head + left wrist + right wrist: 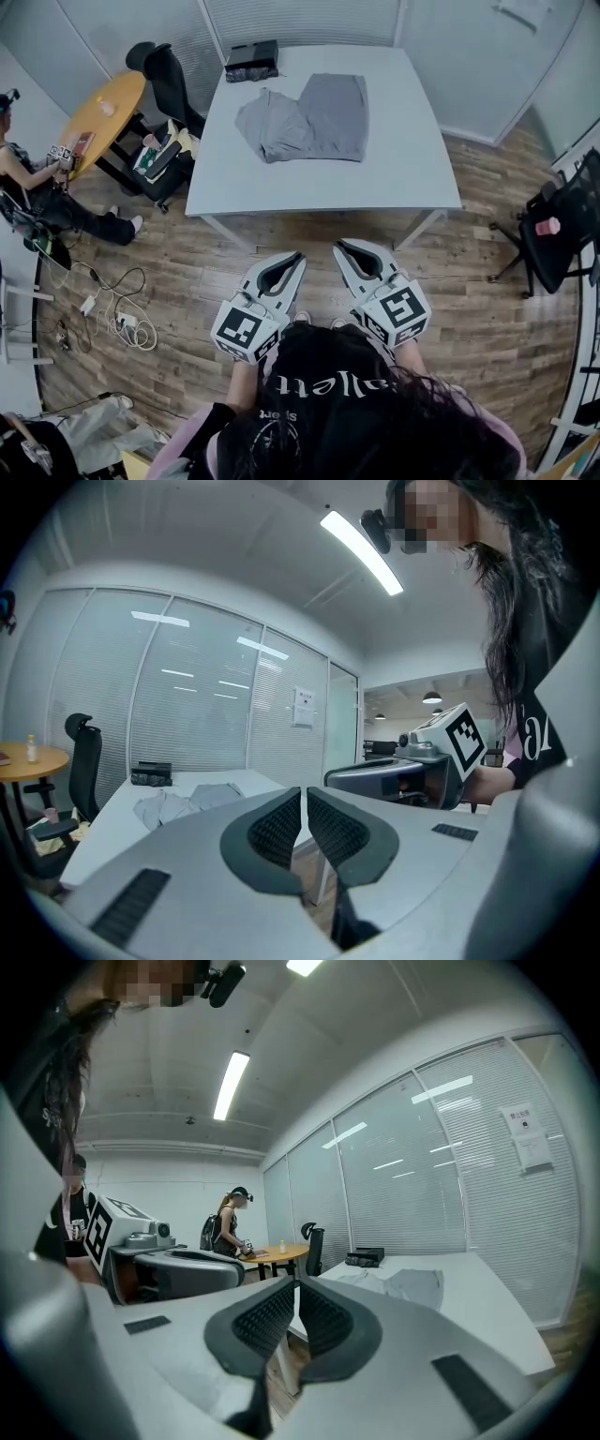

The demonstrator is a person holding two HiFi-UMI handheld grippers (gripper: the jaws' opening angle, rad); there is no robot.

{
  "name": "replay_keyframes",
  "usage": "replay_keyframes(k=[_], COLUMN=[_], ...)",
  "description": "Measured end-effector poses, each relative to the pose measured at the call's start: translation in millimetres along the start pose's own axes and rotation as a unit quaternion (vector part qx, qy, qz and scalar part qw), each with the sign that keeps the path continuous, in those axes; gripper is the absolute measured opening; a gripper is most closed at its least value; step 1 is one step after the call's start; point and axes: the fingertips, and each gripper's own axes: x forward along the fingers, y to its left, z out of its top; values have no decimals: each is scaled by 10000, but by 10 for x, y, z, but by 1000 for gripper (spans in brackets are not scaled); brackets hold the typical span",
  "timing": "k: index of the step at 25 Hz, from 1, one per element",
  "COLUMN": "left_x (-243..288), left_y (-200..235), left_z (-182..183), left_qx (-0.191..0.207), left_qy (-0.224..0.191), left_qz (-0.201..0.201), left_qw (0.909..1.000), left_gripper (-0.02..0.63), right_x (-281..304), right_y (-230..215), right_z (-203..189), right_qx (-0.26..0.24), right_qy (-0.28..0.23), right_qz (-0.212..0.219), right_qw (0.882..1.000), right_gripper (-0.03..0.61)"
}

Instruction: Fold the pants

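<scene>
Pants (305,119) lie rumpled toward the far side of the bench (403,178), well apart from the left gripper (292,260) and right gripper (343,249), both closed on nothing, so the person (347,412) should step in, open both, and spread the cloth flat before any fold.

The person holds 2 grippers side by side in front of the torso, both pointing forward and only slightly downward. The left gripper (296,258) is empty, its jaws closed together, and its ribbed pads (274,829) meet at the tips. The right gripper (341,249) is likewise closed and empty. The 2 tips angle slightly toward each other but are apart. The left cube (241,330) and right cube (405,307) sit nearest the body, where the left forearm (242,382) and right forearm (410,354) run back beneath the chest.
</scene>
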Motion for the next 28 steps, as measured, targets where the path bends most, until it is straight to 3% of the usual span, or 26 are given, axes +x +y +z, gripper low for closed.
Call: replay_keyframes(k=[5,13,28], left_x=[93,138,346], left_y=[-163,-373,50], left_z=[-20,-175,-250], left_qx=[-3,-2,-68], left_qy=[-18,299,408], left_qz=[58,128,250], left_qw=[10000,9995,9988], left_gripper=[39,39,40], right_x=[-145,-269,146], right_y=[-116,-198,-455], right_z=[-79,-239,-316], right_qx=[57,355,491], right_qy=[17,14,106], right_qz=[26,167,210], right_qw=[10000,9992,9985], right_gripper=[32,32,32])
